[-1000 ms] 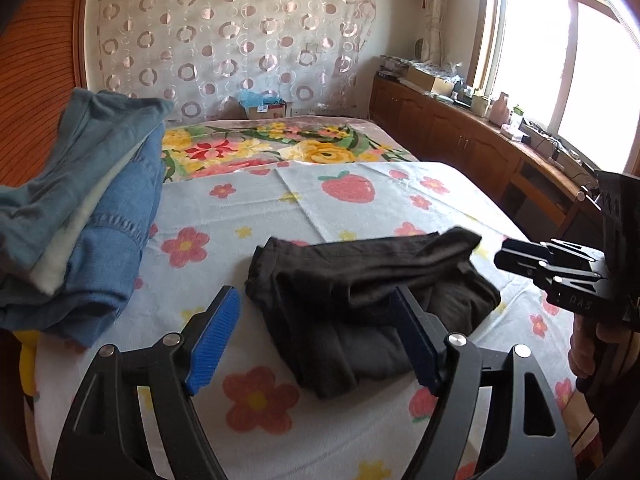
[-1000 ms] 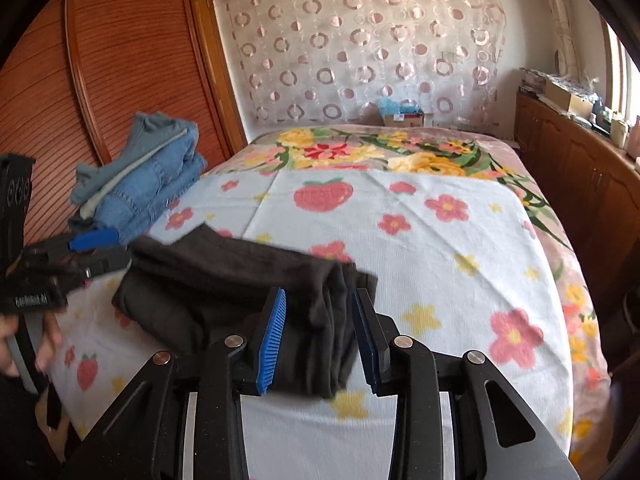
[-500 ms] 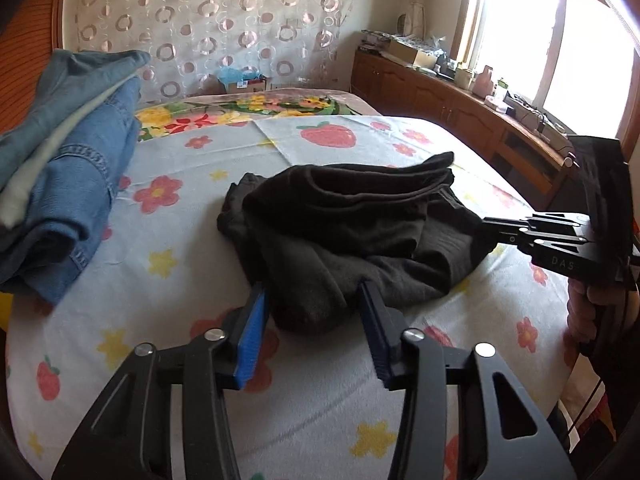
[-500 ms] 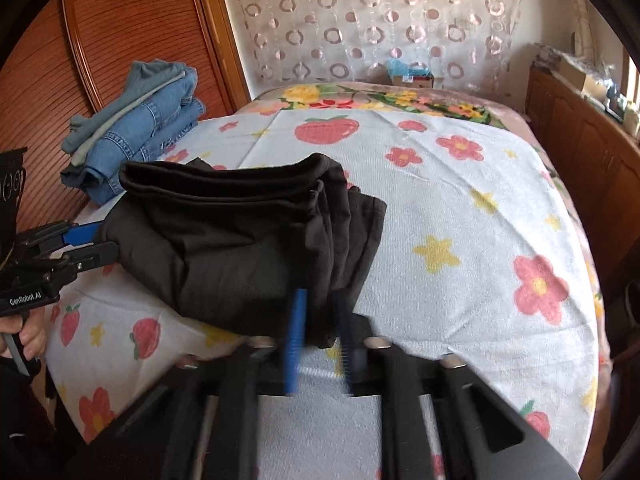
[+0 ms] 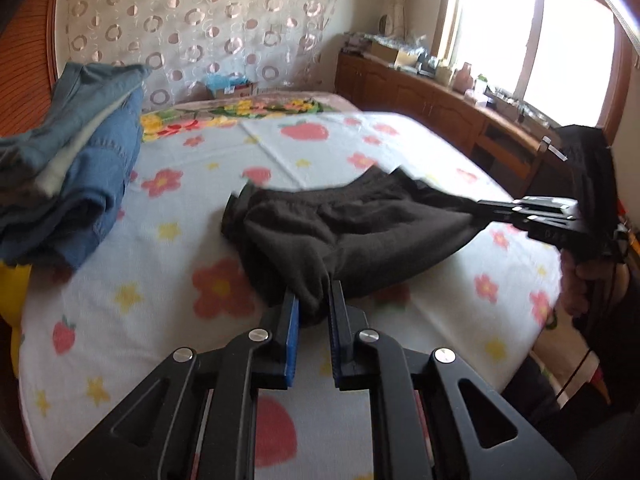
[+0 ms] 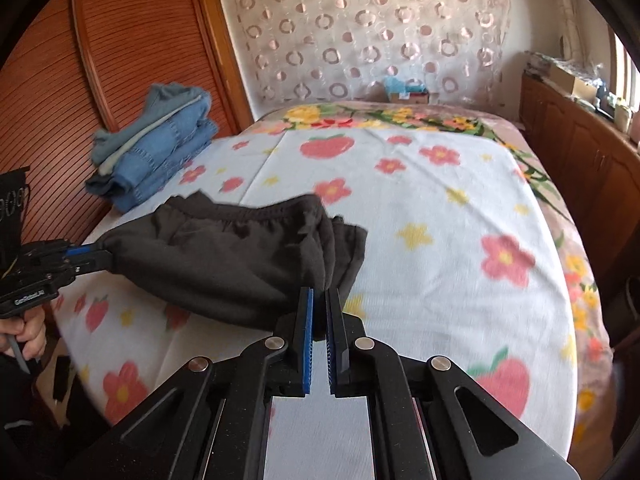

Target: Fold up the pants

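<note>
Just above the bed [image 6: 440, 240], black pants [image 5: 360, 232] slung between both tools: left tool [image 5: 313, 312] and right tool [image 6: 320, 304] each clamped on a bunched end. Could slip free if tugged apart unevenly.

Bright daylight from window [image 5: 532, 36], glare there; motion blur, fisheye-curved edges.

Each camera sits low and close behind its own gripper, facing across the bed [image 5: 360, 148]; both see the pants [image 5: 360, 232] [image 6: 224, 256].
</note>
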Demonstrator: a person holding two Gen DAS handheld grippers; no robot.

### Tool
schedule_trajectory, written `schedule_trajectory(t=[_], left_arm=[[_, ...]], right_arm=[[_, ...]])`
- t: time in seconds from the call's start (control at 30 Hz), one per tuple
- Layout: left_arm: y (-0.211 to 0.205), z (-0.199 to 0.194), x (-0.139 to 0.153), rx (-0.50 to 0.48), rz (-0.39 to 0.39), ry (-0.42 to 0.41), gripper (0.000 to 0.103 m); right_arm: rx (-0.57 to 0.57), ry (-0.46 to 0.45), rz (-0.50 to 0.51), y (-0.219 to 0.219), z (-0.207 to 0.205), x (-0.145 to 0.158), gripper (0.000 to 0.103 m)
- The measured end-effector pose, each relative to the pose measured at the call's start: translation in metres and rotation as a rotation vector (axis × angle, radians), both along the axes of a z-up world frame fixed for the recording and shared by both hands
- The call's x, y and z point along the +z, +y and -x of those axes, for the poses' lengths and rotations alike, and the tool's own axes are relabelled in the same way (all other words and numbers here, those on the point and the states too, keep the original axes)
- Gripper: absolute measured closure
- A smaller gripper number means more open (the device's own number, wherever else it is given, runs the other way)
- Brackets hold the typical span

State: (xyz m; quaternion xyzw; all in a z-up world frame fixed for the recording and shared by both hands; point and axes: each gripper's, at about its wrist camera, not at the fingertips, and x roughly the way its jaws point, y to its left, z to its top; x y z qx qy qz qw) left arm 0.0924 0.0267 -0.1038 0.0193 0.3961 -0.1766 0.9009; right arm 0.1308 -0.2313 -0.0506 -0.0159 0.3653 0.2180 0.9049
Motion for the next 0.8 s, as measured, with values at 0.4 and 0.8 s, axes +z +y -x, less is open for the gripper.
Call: schedule_trajectory(t=[0.4,0.8], left_arm=[[0.008,0.002,0.005,0.039,-0.01,-0.013,0.05],[0.011,-0.03,0.013,0.072,-0.026,-0.044,0.039]], right_arm=[[-0.008,-0.002,0.018,-0.012,0.017,0.009,0.098],[0.001,-0.058,0.013,0.001,-0.002,0.02,0.087]])
